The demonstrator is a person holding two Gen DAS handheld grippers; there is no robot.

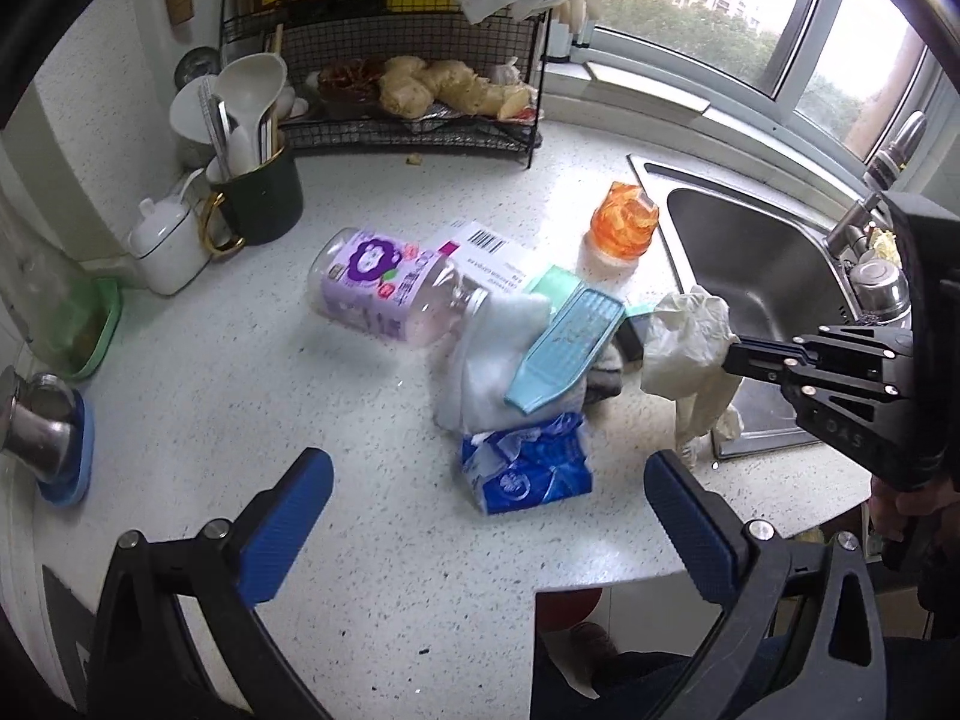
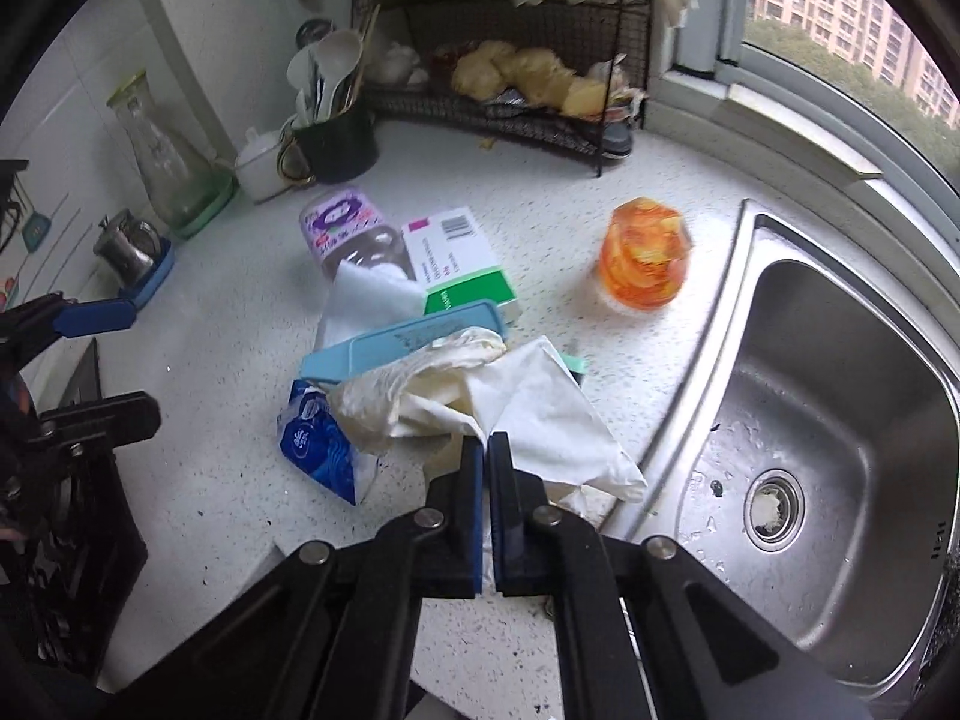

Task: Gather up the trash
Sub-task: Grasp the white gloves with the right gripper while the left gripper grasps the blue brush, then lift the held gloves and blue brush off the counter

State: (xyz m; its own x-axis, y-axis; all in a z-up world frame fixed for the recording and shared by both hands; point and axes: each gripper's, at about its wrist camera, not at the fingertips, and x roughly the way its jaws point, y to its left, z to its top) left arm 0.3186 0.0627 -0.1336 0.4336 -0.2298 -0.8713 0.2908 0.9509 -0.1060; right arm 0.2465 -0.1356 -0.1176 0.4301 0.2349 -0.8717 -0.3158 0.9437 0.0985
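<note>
Cream glove (image 2: 420, 396) – pinched between right fingers (image 2: 471, 480)

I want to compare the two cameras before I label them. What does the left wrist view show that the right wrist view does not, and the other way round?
Only the left wrist view shows the faucet and the open left gripper from behind, its blue pads wide apart.

Only the right wrist view shows the sink drain and the glass carafe in full.

Both show the right gripper shut on the crumpled disposable glove, the purple-label bottle, the orange cup, the blue tissue pack and the wire rack.
</note>
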